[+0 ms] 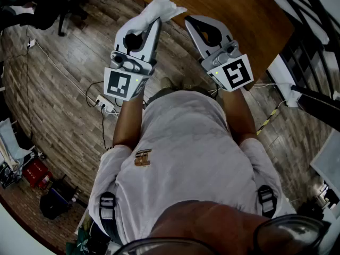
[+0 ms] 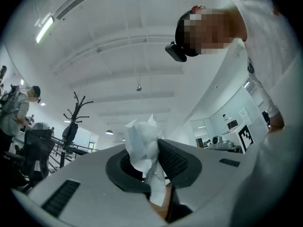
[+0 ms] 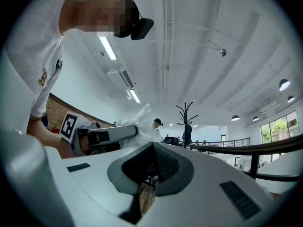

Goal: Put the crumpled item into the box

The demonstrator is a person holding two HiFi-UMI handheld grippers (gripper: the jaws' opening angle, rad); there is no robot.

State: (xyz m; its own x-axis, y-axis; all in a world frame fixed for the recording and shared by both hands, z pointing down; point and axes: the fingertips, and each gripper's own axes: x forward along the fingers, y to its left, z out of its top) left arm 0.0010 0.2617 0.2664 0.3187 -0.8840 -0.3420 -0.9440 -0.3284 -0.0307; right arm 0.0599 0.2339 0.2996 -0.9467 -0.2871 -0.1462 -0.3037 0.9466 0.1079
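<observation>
A crumpled white paper [image 1: 160,8] sticks out of the tip of my left gripper [image 1: 154,23], which is shut on it. In the left gripper view the crumpled paper [image 2: 141,143] stands pinched between the dark pads of the left gripper [image 2: 154,150], its top bunched above them. My right gripper [image 1: 190,21] is held just to the right of it, jaws together with nothing between them. The right gripper [image 3: 152,162] looks across at the left gripper [image 3: 106,136] and the paper [image 3: 142,118]. Both grippers are raised in front of the person's chest. No box shows in any view.
A brown tabletop [image 1: 239,9] lies ahead at the upper right. Below is wooden plank floor with a power strip and cables [image 1: 103,106]. A red case [image 1: 36,171] and bags sit at the lower left. A coat rack [image 3: 187,122] and a person [image 2: 19,110] stand far off.
</observation>
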